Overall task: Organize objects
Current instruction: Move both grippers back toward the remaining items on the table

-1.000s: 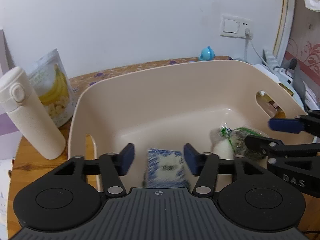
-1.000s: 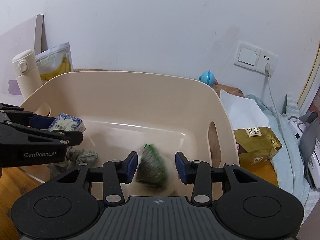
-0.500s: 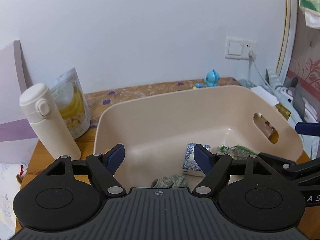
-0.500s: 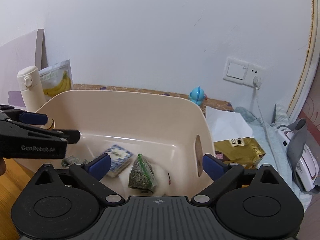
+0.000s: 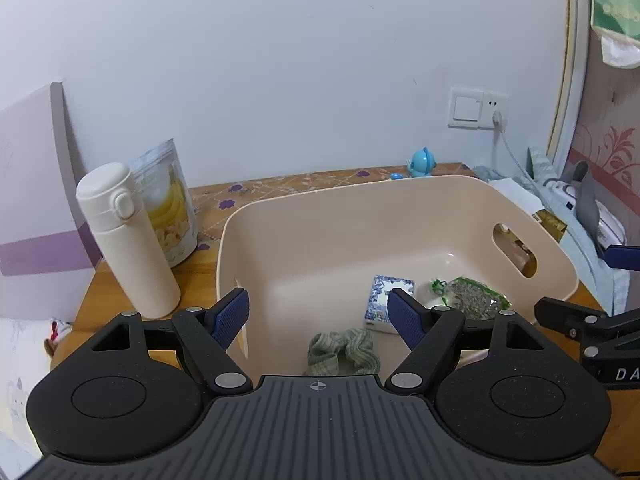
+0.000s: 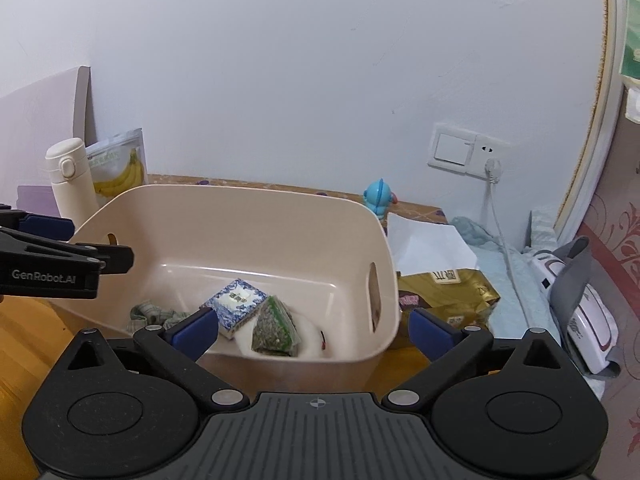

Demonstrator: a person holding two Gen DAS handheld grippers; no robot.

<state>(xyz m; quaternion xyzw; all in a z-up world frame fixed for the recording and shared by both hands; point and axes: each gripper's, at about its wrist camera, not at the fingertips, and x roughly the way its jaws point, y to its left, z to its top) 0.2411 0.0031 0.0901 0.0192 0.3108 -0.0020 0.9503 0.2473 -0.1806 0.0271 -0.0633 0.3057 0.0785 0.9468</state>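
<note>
A beige plastic bin [image 5: 360,200] [image 6: 256,200] stands on the wooden table. Inside it lie a blue-and-white patterned box [image 5: 386,294] [image 6: 236,300], a green triangular packet [image 5: 474,300] [image 6: 274,326] and a green striped cloth [image 5: 344,350] [image 6: 148,314]. My left gripper [image 5: 318,316] is open and empty, raised at the bin's near edge. My right gripper [image 6: 314,330] is open wide and empty, raised at the bin's near right side. Each gripper shows at the edge of the other's view.
A white thermos bottle [image 5: 126,240] and a banana snack pouch [image 5: 170,204] stand left of the bin. A small blue toy [image 5: 422,162] sits behind it. A gold bag [image 6: 444,290], white paper [image 6: 424,240], cloth and a white device [image 6: 580,320] lie to the right.
Both grippers let go of their items, the box and the green packet, which now lie in the bin. Both opened wide and pulled back and up from the bin.
</note>
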